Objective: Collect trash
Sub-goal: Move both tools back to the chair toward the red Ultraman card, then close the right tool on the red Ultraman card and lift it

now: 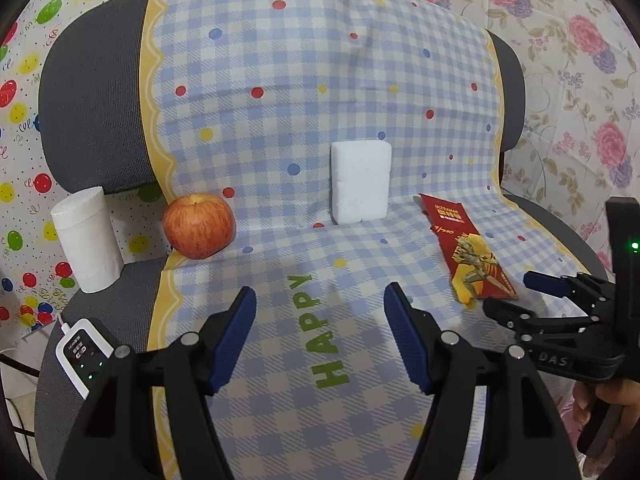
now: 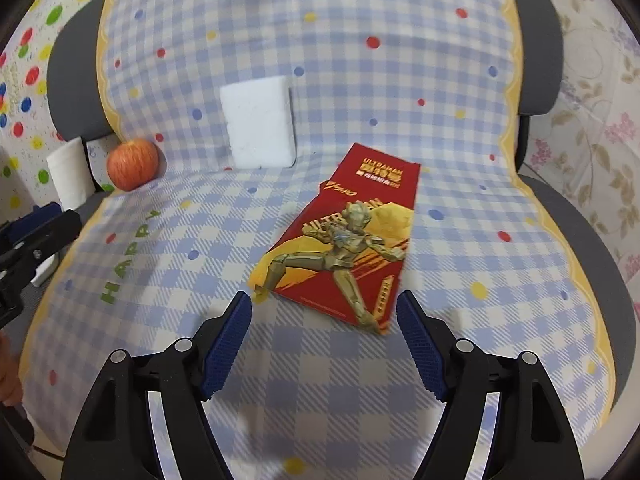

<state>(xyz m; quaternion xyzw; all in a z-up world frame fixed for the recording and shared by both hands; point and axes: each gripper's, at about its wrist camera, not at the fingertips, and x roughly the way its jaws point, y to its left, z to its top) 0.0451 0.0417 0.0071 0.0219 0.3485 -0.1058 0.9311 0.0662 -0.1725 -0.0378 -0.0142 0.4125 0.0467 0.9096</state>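
I judge nothing collected yet: red wrapper point(image 2: 340, 240), frame centre, lies loose; right gripper point(image 2: 324, 312) and left gripper point(image 1: 320, 304) fingers spread, empty.

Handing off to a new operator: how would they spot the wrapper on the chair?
Find the grey chair draped in checked cloth. On the seat, right of the upright white foam block, lies the red-and-gold wrapper, flat, the only printed item, showing a golden figure.
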